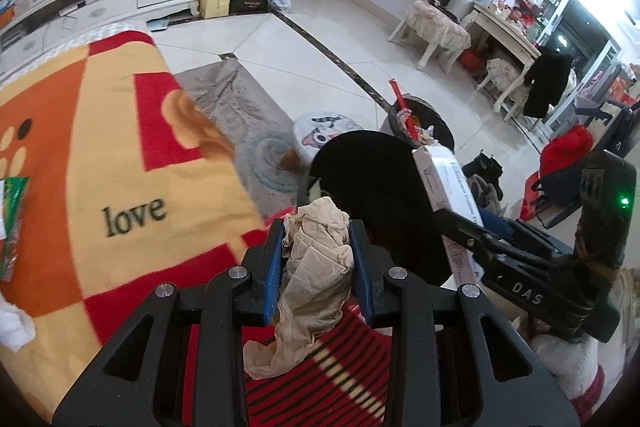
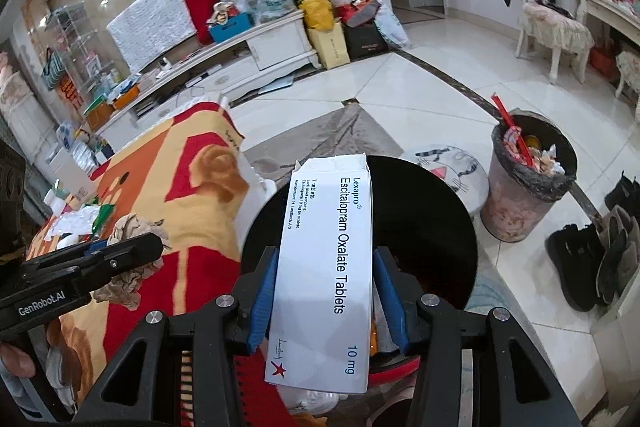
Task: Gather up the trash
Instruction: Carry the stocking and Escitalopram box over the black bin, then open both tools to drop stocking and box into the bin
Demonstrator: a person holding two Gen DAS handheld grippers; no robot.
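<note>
**Both claws loaded above the black bin**

A wide black bin (image 2: 420,227) is seen just beyond the edge of the blanket-covered counter (image 1: 100,147); its inside is dark and what it holds cannot be told. Further away on the floor, a grey trash can (image 2: 528,183) is filled to its rim with wrappers, crumpled paper and a red stick.

A crumpled beige stocking (image 1: 316,255) is pinched by the left claw (image 1: 318,259), near the bin's rim. A white tablet box (image 2: 328,267) is clamped between the blue pads of the right claw (image 2: 326,295), over the bin's opening. More wrappers (image 2: 80,219) are left on the counter.
</note>
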